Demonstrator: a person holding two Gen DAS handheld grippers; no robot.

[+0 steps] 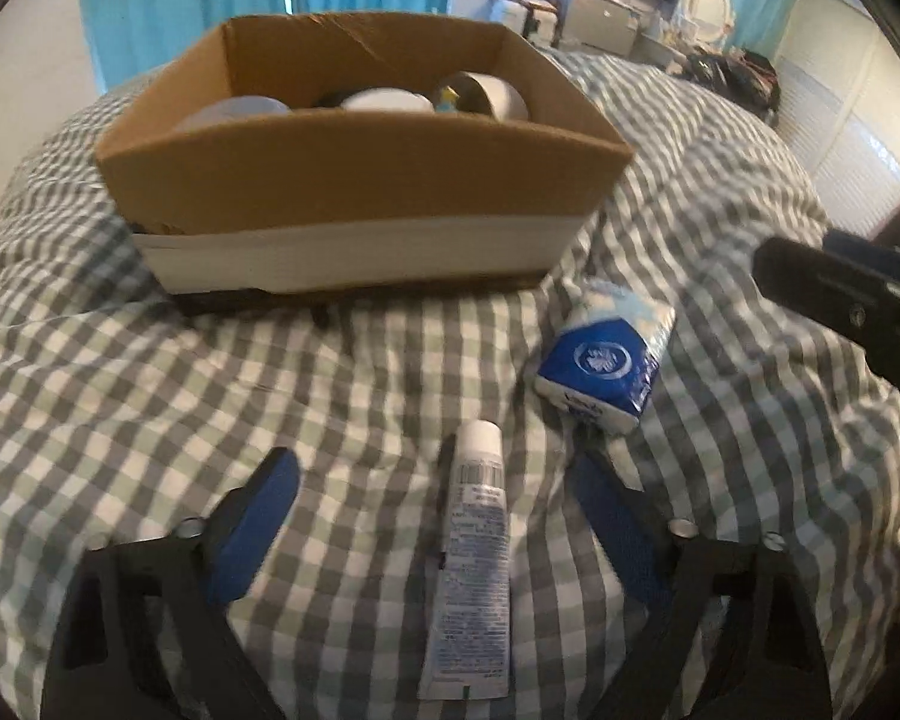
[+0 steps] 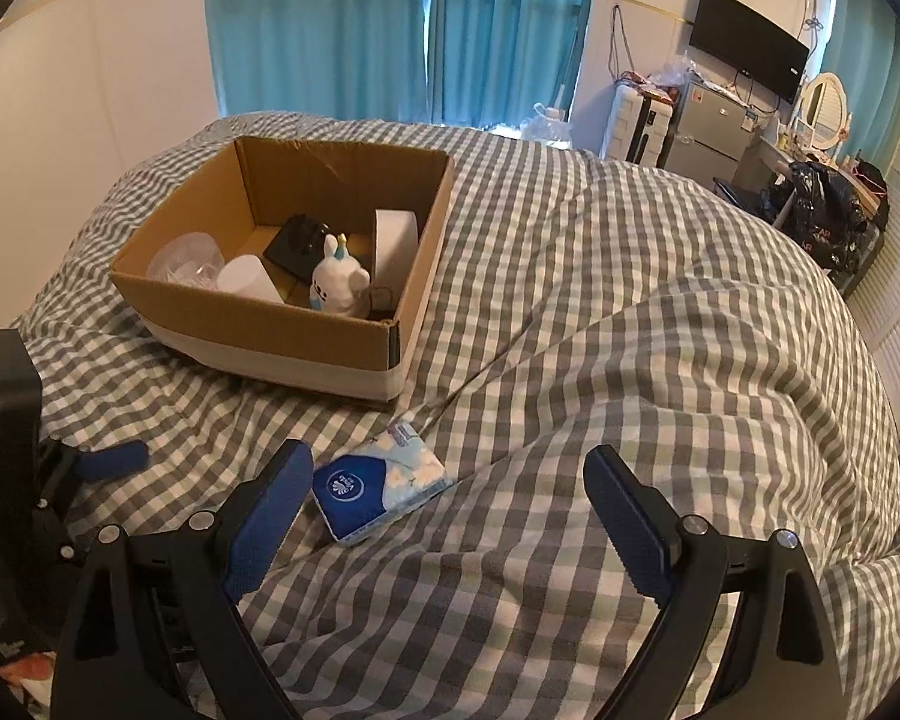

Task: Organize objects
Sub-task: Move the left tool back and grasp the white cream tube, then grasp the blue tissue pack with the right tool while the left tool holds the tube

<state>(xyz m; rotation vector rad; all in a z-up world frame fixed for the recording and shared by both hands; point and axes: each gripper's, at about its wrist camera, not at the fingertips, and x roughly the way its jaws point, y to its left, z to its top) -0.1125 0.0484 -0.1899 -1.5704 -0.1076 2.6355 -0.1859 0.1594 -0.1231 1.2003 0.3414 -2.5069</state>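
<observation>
A white tube (image 1: pixel 471 576) with small print lies on the checked bedspread between the open fingers of my left gripper (image 1: pixel 438 468), which straddles it without touching. A blue and white tissue pack (image 1: pixel 606 354) lies just ahead and to the right; it also shows in the right wrist view (image 2: pixel 378 486). My right gripper (image 2: pixel 447 468) is open and empty, above the bed, with the pack by its left finger. An open cardboard box (image 2: pixel 258 324) holds a white plush toy (image 2: pixel 336 285), a white roll (image 2: pixel 396 246), a clear bowl (image 2: pixel 189 261), a white cup (image 2: pixel 249 282) and a black object (image 2: pixel 297 243).
The grey and white checked bedspread (image 2: pixel 630 312) has folds. The left gripper (image 2: pixel 99 462) shows at the left of the right wrist view. Teal curtains (image 2: pixel 390 30) hang behind the bed. A fridge (image 2: pixel 711 126), wall screen and dark bags stand at the far right.
</observation>
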